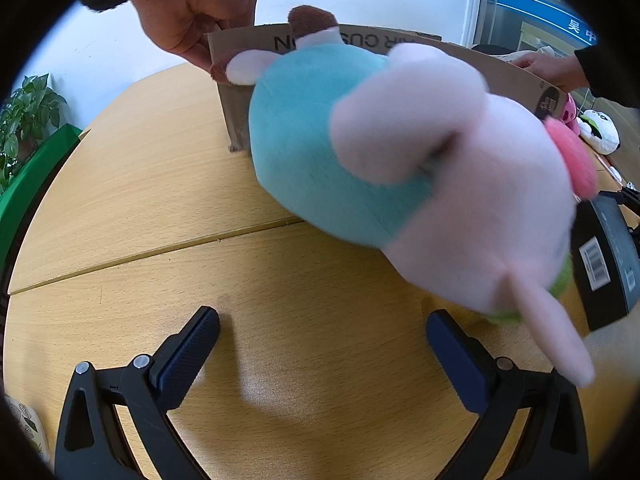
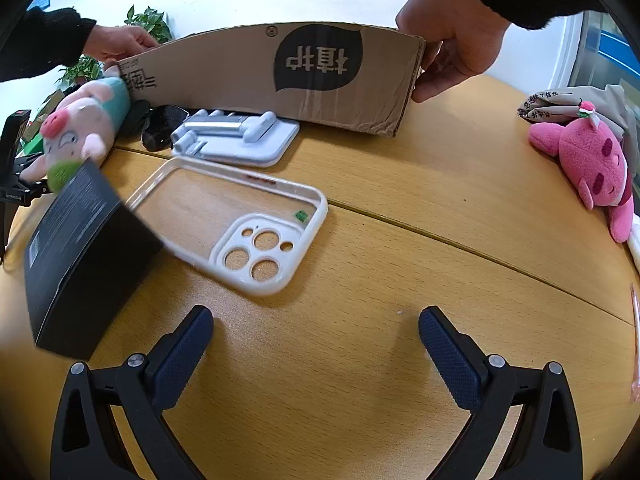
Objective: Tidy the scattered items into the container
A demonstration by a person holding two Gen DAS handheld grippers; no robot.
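Observation:
A cardboard box (image 2: 280, 76) stands at the far side of the wooden table, held at both ends by a person's hands (image 2: 452, 44); it also shows in the left wrist view (image 1: 500, 68). A pink and teal pig plush (image 1: 380, 168) lies in front of it, also seen in the right wrist view (image 2: 84, 124). A black box (image 2: 84, 256), a white phone case (image 2: 240, 220), a grey phone stand (image 2: 236, 140) and dark sunglasses (image 2: 160, 128) lie before the box. My left gripper (image 1: 322, 344) is open over bare table. My right gripper (image 2: 316, 340) is open, just short of the phone case.
A pink bear plush (image 2: 592, 168) and a printed cloth bag (image 2: 568, 104) lie at the right edge. A white panda plush (image 1: 600, 132) sits beyond the box. A potted plant (image 1: 28, 116) stands at the far left. A seam (image 2: 460, 240) crosses the tabletop.

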